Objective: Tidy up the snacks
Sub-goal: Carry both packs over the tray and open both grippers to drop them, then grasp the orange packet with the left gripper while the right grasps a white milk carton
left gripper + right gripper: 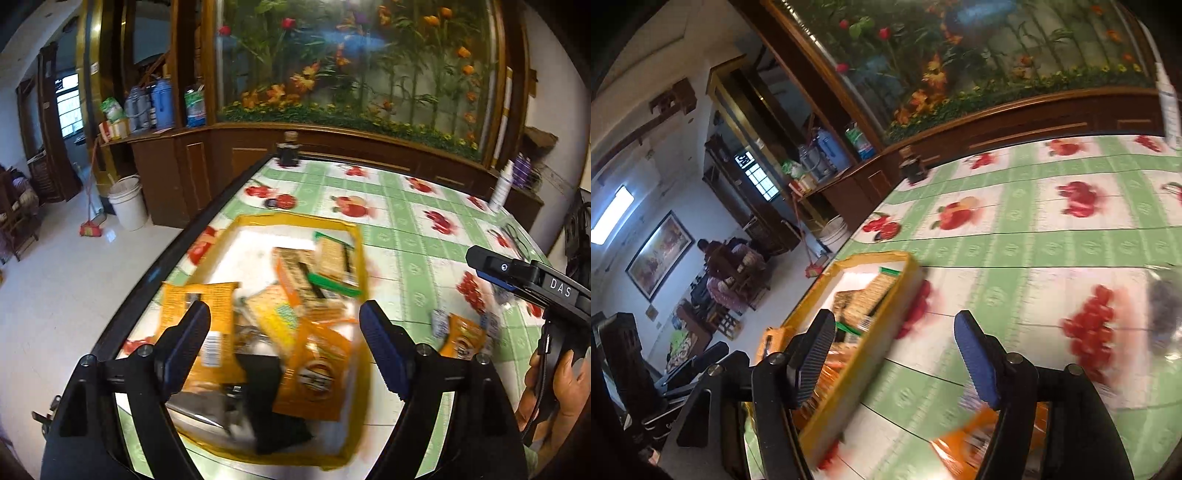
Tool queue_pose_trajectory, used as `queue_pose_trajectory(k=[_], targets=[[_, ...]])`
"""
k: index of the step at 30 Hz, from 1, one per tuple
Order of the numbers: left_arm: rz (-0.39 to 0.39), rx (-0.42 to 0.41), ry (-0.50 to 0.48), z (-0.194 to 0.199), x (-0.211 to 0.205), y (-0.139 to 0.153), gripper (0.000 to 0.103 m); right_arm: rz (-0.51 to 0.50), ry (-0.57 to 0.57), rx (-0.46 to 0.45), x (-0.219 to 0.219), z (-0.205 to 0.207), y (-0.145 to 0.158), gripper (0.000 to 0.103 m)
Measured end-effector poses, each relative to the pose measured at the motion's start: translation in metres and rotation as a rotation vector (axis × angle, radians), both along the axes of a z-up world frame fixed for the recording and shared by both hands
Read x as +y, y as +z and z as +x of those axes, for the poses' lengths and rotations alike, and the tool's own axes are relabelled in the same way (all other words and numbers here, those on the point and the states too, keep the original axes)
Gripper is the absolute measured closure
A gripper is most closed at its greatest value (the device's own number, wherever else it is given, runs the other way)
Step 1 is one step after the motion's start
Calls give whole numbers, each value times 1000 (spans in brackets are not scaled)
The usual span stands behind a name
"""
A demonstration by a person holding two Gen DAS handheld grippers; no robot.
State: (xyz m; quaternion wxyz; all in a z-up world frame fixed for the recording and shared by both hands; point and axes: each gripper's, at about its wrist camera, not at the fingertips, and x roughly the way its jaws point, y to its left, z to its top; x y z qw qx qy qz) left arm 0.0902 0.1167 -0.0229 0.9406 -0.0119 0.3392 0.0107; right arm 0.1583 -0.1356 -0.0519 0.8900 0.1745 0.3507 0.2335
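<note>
Landmark: the yellow-rimmed tray (354, 236) on the fruit-print tabletop (406, 229); both views motion-blurred, print on the packs unreadable.

Left of the tray, an orange snack bag (199, 306) hangs over its left rim, lower part hidden behind a claw finger; inside the tray, a heap of cracker packs (314, 266) toward the far end, a yellow pack (273, 314) mid-tray, an orange pouch (317, 369) and a black wrapper (269, 398) toward the near end; how many packs, cannot tell, they overlap and smear.

Left claw (284, 314) above the near end of the tray, jaws wide apart, nothing between the pads; near edge of the tray cut off by its frame.

Right of the tray, on the tabletop, loose snacks: an orange packet (461, 339) and small blue-white wrappers (439, 321), partly hidden behind the claw finger.

Right claw (894, 354) sits right of the tray, jaws well apart, gripping nothing; the orange packet lies below it, blurred and cut by the right finger; in the left view only its body and the holding hand (561, 380) show, at the frame edge.
</note>
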Motion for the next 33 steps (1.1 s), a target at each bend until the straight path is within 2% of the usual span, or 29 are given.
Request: queue_pose_trajectory(k=[7,14,18,24,28,33], targets=[[41,24,-142,-7,-68,-11,20,-47,-105,8,-69,-37,-9,32],[92,64,-262,-8,-121,-30,20,-140,-170,27,-102,-50,-23,32],[96,109,-309,0,-141,-44,20,-181,-158,42,-103,-47,-31,32],[66,155,-349,14,-157,-59,20,-282,-100,44,-78,-37,-40,32],[36,185,-356,24,-160,-68,20,-342,-77,36,-68,-33,-43,32],[28,231,-343,38,-162,-81,20,-360,-60,40,-66,-30,-45,32]])
